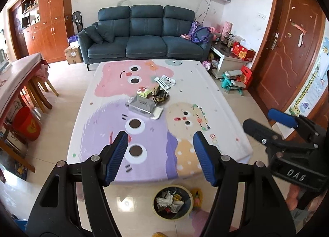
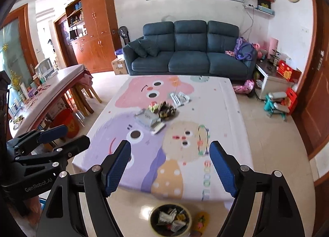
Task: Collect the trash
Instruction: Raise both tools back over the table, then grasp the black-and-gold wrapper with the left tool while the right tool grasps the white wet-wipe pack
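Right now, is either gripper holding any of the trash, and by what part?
Nothing is held. The left gripper and right gripper are both open and empty, short of the pile of wrappers and cartons.

On the tabletop (image 1: 115,117), one heap of trash: one silver box (image 1: 141,106), one green snack wrapper (image 1: 144,91), one dark crumpled wrapper (image 1: 161,95), one clear packet (image 1: 165,81) beyond, one white piece (image 1: 157,113) nearer. On the floor before the tabletop, one bin (image 1: 172,202). Above the tabletop's near edge, two tongs (image 1: 159,154), each two-fingered.
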Demonstrator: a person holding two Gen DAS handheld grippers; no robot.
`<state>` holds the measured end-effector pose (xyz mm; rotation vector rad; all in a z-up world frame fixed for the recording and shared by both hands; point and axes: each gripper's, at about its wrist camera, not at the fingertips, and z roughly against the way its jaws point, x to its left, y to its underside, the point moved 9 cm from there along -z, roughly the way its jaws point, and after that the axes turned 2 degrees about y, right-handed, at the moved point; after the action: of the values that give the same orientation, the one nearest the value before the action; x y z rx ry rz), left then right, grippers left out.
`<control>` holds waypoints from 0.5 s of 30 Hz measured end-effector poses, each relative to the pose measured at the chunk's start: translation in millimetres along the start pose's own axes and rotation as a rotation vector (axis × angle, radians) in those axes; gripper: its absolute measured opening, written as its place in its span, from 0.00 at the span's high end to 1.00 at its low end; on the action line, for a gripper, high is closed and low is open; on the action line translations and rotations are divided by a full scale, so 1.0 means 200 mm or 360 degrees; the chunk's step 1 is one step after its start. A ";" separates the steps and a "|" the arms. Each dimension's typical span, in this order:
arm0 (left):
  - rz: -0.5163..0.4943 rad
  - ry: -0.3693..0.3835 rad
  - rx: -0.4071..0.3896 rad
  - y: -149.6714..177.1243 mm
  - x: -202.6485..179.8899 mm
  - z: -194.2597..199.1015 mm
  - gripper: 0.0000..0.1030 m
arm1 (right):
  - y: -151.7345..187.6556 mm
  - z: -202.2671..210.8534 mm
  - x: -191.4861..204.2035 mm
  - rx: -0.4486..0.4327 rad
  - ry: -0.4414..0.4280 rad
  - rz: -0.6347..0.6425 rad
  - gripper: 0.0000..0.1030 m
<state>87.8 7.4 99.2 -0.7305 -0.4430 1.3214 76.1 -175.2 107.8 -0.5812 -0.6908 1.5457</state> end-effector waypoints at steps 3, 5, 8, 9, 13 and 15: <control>0.0036 -0.0013 0.0052 -0.10 0.02 -0.17 0.39 | -0.12 -0.18 -0.05 0.0020 -0.0025 0.0070 0.22; 0.0070 -0.0024 0.0086 -0.17 0.03 -0.31 0.39 | -0.21 -0.32 -0.08 0.0049 -0.0065 0.0125 0.22; 0.0152 -0.0049 0.0158 -0.28 0.05 -0.57 0.39 | -0.31 -0.56 -0.14 0.0119 -0.0144 0.0191 0.22; 0.0171 -0.0063 0.0181 -0.31 0.05 -0.65 0.39 | -0.34 -0.64 -0.16 0.0144 -0.0158 0.0207 0.22; 0.0249 -0.0101 0.0302 -0.42 0.02 -1.00 0.39 | -0.46 -0.97 -0.27 0.0257 -0.0256 0.0279 0.22; 0.0276 -0.0126 0.0355 -0.46 0.01 -1.18 0.39 | -0.50 -1.15 -0.34 0.0310 -0.0302 0.0317 0.22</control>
<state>312.3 -51.0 -2.8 -0.5409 -0.2941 1.5390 316.9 -218.5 19.3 -0.3681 -0.6295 1.8475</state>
